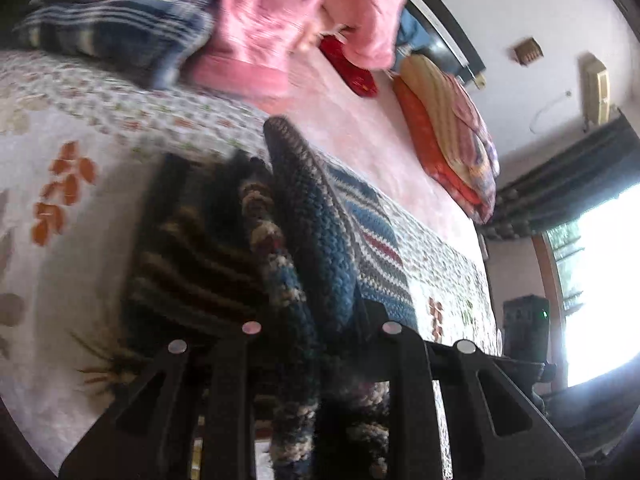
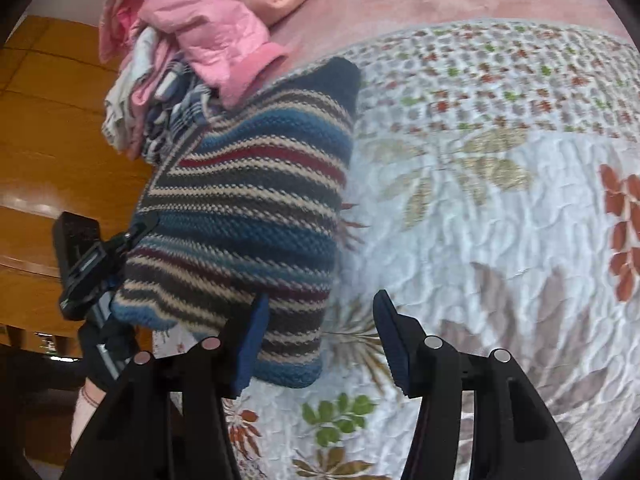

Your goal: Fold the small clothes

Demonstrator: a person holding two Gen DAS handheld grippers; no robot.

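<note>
Striped knit garment (image 2: pixel 248 208), banded in blue, cream, grey and dark red, lifted off the floral quilted bedspread (image 2: pixel 480 208) at its left part, hanging folded and bunched. From the right wrist view: right hand-held gripper (image 2: pixel 320 332) spread wide, nothing between its blue-padded fingers (image 2: pixel 250 344), the left pad just in front of the knit's lower edge, contact unclear. Left hand-held gripper (image 2: pixel 132 236) seen there from outside, as a dark body at the knit's left edge, apparently clamped on that edge. Pile of clothes (image 2: pixel 168 80) behind the knit, pink garment (image 2: pixel 208 28) on top, checked fabric beneath.

From the left wrist view only: striped knit garment (image 1: pixel 312 240) bunched up between the fingers of the left hand-held gripper (image 1: pixel 316 320), pinched close to the lens and blurred, fingertips largely buried in the wool. Farther back on the bed, folded orange-and-striped blankets (image 1: pixel 452 128), a red cloth (image 1: pixel 348 64), a blue checked blanket (image 1: pixel 112 28) beside the pink garment (image 1: pixel 280 20). Bright window (image 1: pixel 600 280) with dark curtain (image 1: pixel 568 184) at right, shown in this view alone. Wooden panelling (image 2: pixel 52 120) visible in the right wrist view alone.
</note>
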